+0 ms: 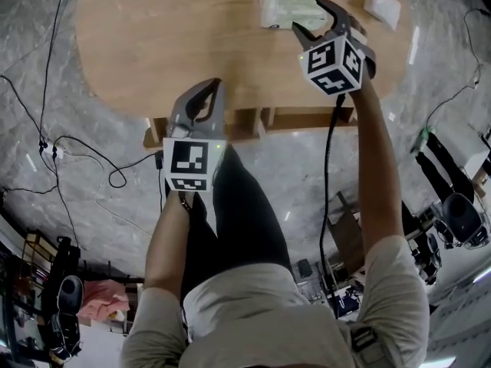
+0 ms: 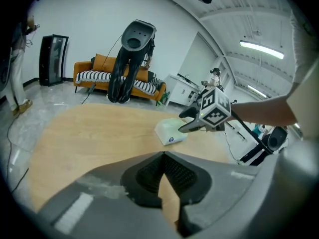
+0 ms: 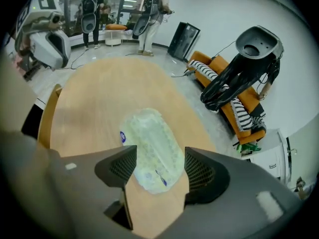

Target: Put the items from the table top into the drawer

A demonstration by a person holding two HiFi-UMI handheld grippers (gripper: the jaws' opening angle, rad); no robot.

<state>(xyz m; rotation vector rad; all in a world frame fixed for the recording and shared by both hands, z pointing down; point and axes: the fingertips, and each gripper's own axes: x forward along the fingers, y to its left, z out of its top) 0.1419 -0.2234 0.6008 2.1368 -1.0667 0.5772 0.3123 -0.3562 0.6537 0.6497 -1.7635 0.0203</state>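
Note:
A pale green soft packet (image 1: 285,6) lies on the wooden table (image 1: 176,29) near its far edge. My right gripper (image 1: 308,15) hangs over it, pointing steeply down, its jaws open. In the right gripper view the packet (image 3: 149,143) lies between the two pads (image 3: 202,171) without being pressed. My left gripper (image 1: 209,89) is shut and empty at the table's near edge, above a wooden drawer frame (image 1: 257,119). From the left gripper view its jaws (image 2: 163,158) meet, with the packet (image 2: 170,132) and the right gripper (image 2: 192,119) ahead.
A second white packet (image 1: 381,4) lies at the table's far right corner. Cables (image 1: 54,140) trail over the marble floor on the left. A black stand (image 2: 132,59) and an orange sofa (image 2: 97,73) are beyond the table. People (image 3: 149,14) stand far off.

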